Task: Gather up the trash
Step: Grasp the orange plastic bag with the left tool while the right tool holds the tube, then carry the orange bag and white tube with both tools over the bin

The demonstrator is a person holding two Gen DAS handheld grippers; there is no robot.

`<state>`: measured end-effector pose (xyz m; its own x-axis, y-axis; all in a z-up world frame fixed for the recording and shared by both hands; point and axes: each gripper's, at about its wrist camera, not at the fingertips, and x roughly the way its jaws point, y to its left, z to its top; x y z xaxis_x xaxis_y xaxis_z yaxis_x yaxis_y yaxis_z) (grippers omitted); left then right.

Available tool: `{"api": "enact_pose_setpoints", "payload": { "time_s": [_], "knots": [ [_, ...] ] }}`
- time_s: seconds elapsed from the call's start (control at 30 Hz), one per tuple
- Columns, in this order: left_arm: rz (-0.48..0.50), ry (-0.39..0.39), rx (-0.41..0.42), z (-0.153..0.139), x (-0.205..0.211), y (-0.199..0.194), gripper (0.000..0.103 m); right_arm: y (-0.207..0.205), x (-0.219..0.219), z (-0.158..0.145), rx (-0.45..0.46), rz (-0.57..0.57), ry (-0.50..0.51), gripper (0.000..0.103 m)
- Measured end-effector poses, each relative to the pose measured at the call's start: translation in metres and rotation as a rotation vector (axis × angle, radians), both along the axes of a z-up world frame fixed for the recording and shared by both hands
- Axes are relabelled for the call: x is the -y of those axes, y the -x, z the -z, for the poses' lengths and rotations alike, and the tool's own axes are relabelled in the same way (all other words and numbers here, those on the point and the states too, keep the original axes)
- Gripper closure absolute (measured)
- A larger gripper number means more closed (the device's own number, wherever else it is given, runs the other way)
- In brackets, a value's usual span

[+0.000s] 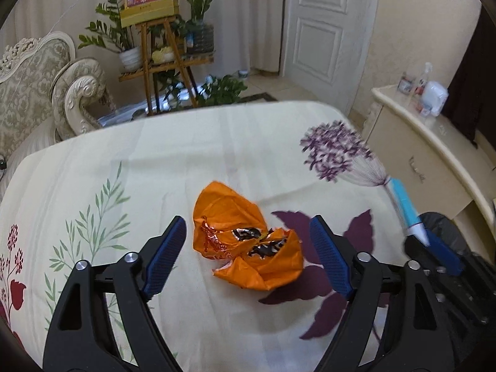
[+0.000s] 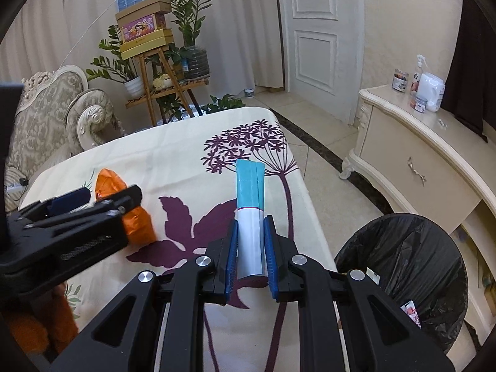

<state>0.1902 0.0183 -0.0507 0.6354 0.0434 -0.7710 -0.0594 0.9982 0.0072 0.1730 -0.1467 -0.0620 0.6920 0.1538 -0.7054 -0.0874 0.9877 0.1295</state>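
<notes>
The right gripper (image 2: pixel 251 248) pinched a blue and white folded packet (image 2: pixel 250 214) between its blue pads (image 2: pixel 232 257), which pressed against the packet's white lower half. The packet stood up and forward out of the grip, its blue end pointing away over a table covered by a cream cloth (image 2: pixel 173 155) printed with purple flowers and leaves. Just to the right of this gripper, below the table's edge, stood a round bin lined with a black bag (image 2: pixel 403 257), with a few scraps lying inside it.

The left gripper (image 1: pixel 248 248) was spread wide, no earlier view being given to compare. A crumpled orange wrapper (image 1: pixel 245 238) lay flat on the cloth between and just beyond its blue fingers (image 1: pixel 164 257), and neither finger touched it. In the right wrist view the same gripper (image 2: pixel 93 204) hung low over the wrapper (image 2: pixel 136 220) at the left of the table.

Beyond the table stood an ornate cream sofa (image 1: pixel 37 93), a wooden plant stand (image 1: pixel 164 62) stacked with boxes and pots, and a white panelled door (image 1: pixel 322 24). A cream cabinet (image 2: pixel 418 161) along the right wall carried jars and a spray bottle (image 2: pixel 418 71).
</notes>
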Motion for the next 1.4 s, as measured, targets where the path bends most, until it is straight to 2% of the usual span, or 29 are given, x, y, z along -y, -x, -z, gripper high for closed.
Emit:
{"api": "enact_pose_setpoints", "payload": {
  "time_s": [0.13,0.23,0.3,0.5,1.4],
  "knots": [
    [-0.009,0.017,-0.044,0.014,-0.004,-0.002,0.019,0.000,0.000,0.002,-0.007,-0.004,-0.002,0.085],
    [-0.010,0.056,-0.037,0.017,-0.010,0.003,0.021,0.001,0.000,0.003,-0.010,-0.010,-0.002,0.085],
    [-0.003,0.056,-0.025,0.016,-0.011,0.006,0.027,0.002,-0.001,0.003,-0.013,-0.011,-0.001,0.085],
    [0.036,0.064,-0.017,0.015,-0.013,0.014,0.034,0.006,-0.004,0.006,-0.018,-0.018,0.001,0.085],
    [0.068,0.048,-0.013,0.003,-0.029,0.091,0.035,0.069,-0.017,0.009,-0.048,-0.035,0.012,0.085]
  ]
}}
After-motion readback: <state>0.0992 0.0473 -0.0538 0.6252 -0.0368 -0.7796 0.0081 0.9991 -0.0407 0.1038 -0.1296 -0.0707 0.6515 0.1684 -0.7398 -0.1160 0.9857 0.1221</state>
